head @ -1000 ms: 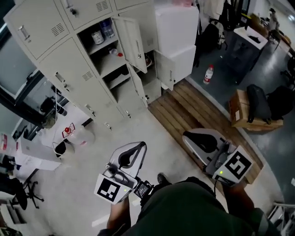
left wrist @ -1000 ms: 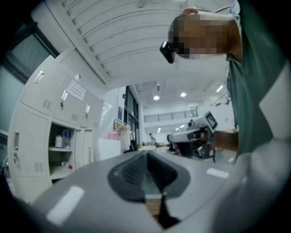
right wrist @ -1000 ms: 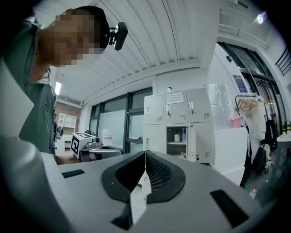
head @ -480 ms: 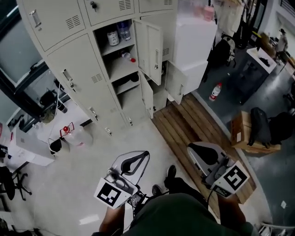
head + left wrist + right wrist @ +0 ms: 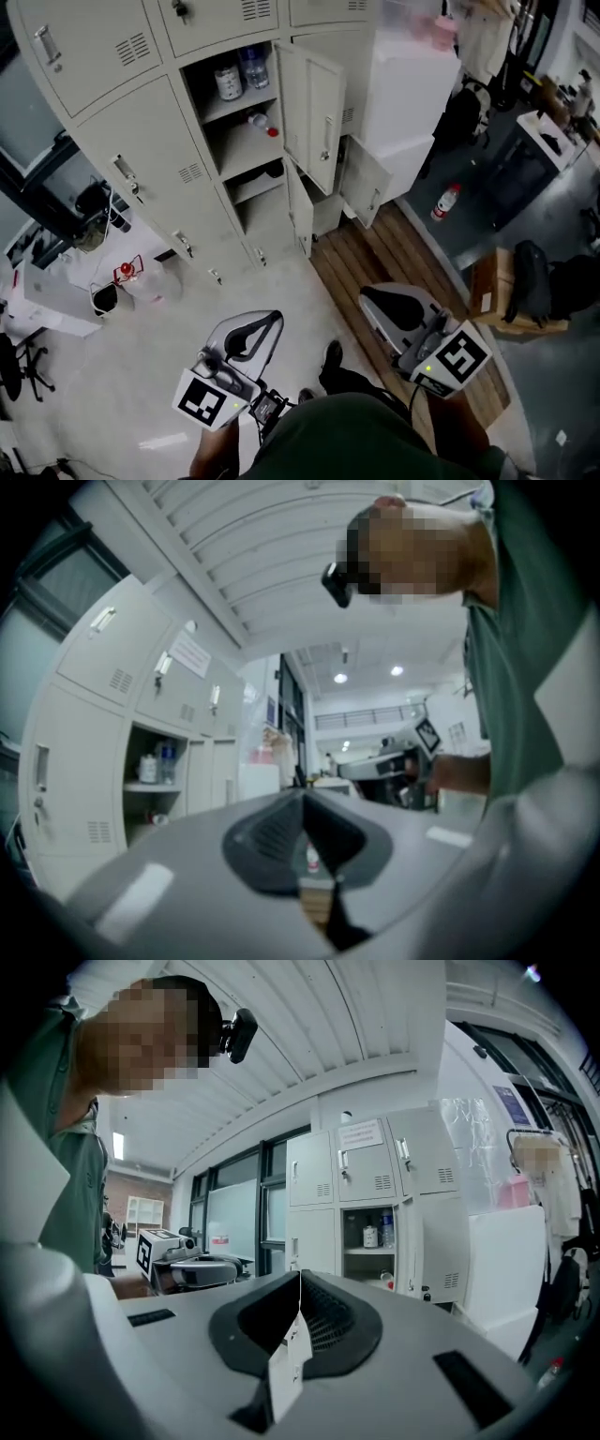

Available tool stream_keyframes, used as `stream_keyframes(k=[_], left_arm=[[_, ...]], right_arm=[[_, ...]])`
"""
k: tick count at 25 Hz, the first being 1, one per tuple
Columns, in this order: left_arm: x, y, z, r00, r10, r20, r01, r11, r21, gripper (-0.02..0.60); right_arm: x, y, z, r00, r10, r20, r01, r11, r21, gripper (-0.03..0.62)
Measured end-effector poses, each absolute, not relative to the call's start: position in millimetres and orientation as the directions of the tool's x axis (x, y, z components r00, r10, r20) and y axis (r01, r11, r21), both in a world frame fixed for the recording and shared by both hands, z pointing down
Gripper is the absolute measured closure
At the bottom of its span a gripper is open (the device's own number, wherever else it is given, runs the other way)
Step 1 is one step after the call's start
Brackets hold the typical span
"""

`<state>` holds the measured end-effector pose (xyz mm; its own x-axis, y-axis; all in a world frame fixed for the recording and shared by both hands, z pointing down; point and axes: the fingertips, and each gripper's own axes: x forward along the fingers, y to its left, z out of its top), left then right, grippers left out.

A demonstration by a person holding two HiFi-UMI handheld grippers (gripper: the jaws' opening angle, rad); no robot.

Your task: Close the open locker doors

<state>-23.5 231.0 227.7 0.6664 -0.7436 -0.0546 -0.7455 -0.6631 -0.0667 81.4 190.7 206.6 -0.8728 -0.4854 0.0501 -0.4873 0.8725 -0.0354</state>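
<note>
The cream lockers (image 5: 141, 141) fill the upper left of the head view. One upper compartment (image 5: 234, 84) stands open, with bottles on its shelves, and its door (image 5: 314, 112) swings out to the right. Below it, two low doors (image 5: 366, 192) (image 5: 298, 211) also hang open. My left gripper (image 5: 274, 319) and right gripper (image 5: 367, 295) are held level over the floor, well short of the lockers, both shut and empty. The left gripper view shows the left gripper (image 5: 302, 794) with the open compartment (image 5: 155, 771) at left. The right gripper view shows the right gripper (image 5: 300, 1274) facing the open compartment (image 5: 370, 1241).
A wooden slat platform (image 5: 375, 262) lies on the floor under my right gripper. A tall white cabinet (image 5: 412, 94) stands right of the lockers. A red-capped bottle (image 5: 446, 202) and a cardboard box (image 5: 492, 281) sit at right. A cluttered desk (image 5: 56, 300) and jug (image 5: 141, 277) are at left.
The person has stepped toward the lockers, which now sit larger and more central in the head view. Both grippers travelled along, still shut and level.
</note>
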Motion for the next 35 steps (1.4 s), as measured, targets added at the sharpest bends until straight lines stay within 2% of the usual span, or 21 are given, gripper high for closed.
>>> stream_keyframes(k=[5, 7, 11, 22, 29, 35], left_arm=[[-20, 168, 211, 0.636, -0.763, -0.111, -0.771, -0.628, -0.101, 0.580], [-26, 140, 206, 0.608, -0.785, -0.123, -0.794, -0.602, -0.083, 0.580], [-21, 110, 217, 0.607, -0.792, -0.072, -0.795, -0.603, -0.071, 0.580], [2, 28, 215, 0.578, -0.815, -0.043, -0.814, -0.572, -0.100, 0.580], [4, 3, 213, 0.584, -0.811, -0.031, -0.808, -0.578, -0.111, 0.580], [-10, -20, 216, 0.617, -0.786, -0.029, -0.784, -0.611, -0.104, 0.580]], right_arm=[[85, 123, 198, -0.885, -0.456, 0.097, -0.459, 0.889, -0.005, 0.588], [78, 92, 190, -0.898, -0.434, 0.072, -0.432, 0.901, 0.038, 0.588], [79, 64, 206, -0.904, -0.421, 0.069, -0.423, 0.906, -0.006, 0.588], [94, -28, 216, -0.926, -0.371, 0.064, -0.373, 0.927, -0.023, 0.586], [88, -62, 214, -0.926, -0.373, 0.054, -0.373, 0.928, 0.009, 0.586], [78, -91, 218, -0.904, -0.423, 0.066, -0.423, 0.906, 0.019, 0.586]])
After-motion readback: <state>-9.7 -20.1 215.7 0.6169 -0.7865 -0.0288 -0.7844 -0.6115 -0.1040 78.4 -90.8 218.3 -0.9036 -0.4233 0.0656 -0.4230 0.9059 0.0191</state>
